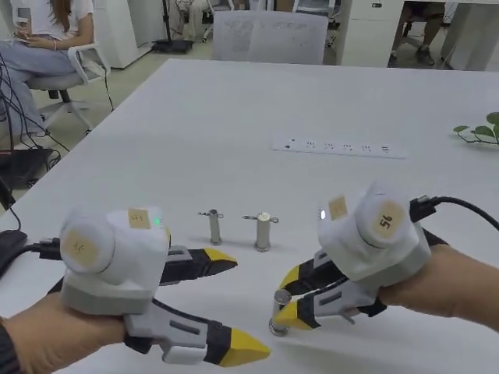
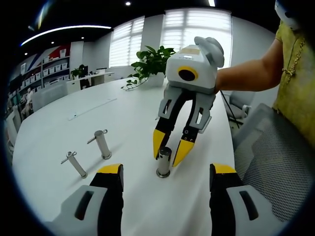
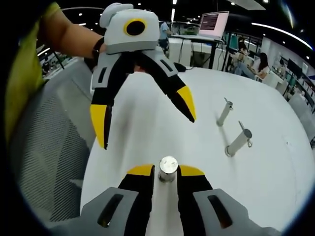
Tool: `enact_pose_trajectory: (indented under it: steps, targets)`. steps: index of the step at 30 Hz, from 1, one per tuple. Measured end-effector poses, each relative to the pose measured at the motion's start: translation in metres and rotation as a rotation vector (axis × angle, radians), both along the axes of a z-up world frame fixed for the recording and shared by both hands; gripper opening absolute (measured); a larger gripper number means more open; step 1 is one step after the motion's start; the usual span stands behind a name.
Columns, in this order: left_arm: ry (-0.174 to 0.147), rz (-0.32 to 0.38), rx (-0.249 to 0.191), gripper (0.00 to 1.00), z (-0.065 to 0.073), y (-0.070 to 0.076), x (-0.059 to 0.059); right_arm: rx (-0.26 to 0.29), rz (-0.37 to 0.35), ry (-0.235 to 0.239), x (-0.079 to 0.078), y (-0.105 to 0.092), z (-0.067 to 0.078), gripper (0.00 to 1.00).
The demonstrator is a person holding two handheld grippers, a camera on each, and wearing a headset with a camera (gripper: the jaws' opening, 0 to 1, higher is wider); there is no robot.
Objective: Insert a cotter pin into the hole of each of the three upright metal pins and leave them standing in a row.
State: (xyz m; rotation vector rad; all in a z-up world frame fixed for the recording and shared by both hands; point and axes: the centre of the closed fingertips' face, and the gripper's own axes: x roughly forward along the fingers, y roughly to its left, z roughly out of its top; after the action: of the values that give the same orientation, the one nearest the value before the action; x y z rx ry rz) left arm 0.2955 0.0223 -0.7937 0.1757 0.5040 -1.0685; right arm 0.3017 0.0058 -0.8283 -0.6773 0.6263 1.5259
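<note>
Three upright metal pins stand on the white table (image 1: 234, 132). The two far ones, a thin pin (image 1: 214, 226) and a thicker pin (image 1: 263, 231), each carry a cotter pin through the top. My right gripper (image 1: 289, 296) is shut on the near pin (image 1: 279, 302), whose flat top (image 3: 168, 163) sits between the yellow fingertips. My left gripper (image 1: 234, 305) is open beside it, with nothing in its jaws. In the left gripper view the right gripper (image 2: 171, 149) grips that pin (image 2: 164, 164) from the far side. In the right gripper view the left gripper (image 3: 142, 114) hangs open above the table.
A white power strip (image 1: 339, 146) lies across the table's far middle. Green leaves (image 1: 479, 131) reach in at the right edge. A grey chair (image 1: 269, 35) stands beyond the far edge, and a person sits on a chair (image 1: 39, 47) at far left.
</note>
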Motion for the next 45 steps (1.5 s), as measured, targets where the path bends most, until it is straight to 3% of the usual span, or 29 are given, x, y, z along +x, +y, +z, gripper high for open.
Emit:
enact_pose_trajectory:
  steps: [9, 16, 23, 31, 34, 38, 45]
  targets:
    - [-0.010, -0.003, 0.008, 0.70, 0.005, -0.003, -0.001, 0.029, -0.054, 0.006, 0.002, -0.011, 0.006, 0.20]
    - [-0.029, 0.019, -0.014, 0.70, 0.015, -0.004, -0.007, 0.043, -0.124, -0.030, 0.017, -0.042, 0.027, 0.20]
    - [-0.054, 0.046, -0.031, 0.69, 0.025, 0.000, -0.013, 0.027, -0.250, -0.088, 0.037, -0.108, 0.055, 0.20]
    - [-0.069, 0.089, -0.055, 0.69, 0.030, 0.006, -0.016, -0.045, -0.383, -0.126, 0.054, -0.185, 0.064, 0.19]
    - [-0.069, 0.097, -0.054, 0.69, 0.030, 0.007, -0.017, -0.075, -0.418, -0.132, 0.060, -0.203, 0.064, 0.19]
    - [-0.066, 0.106, -0.054, 0.68, 0.030, 0.008, -0.018, -0.132, -0.437, -0.119, 0.074, -0.220, 0.052, 0.19]
    - [-0.071, 0.121, -0.055, 0.68, 0.032, 0.010, -0.017, -0.189, -0.415, -0.090, 0.096, -0.217, 0.037, 0.18]
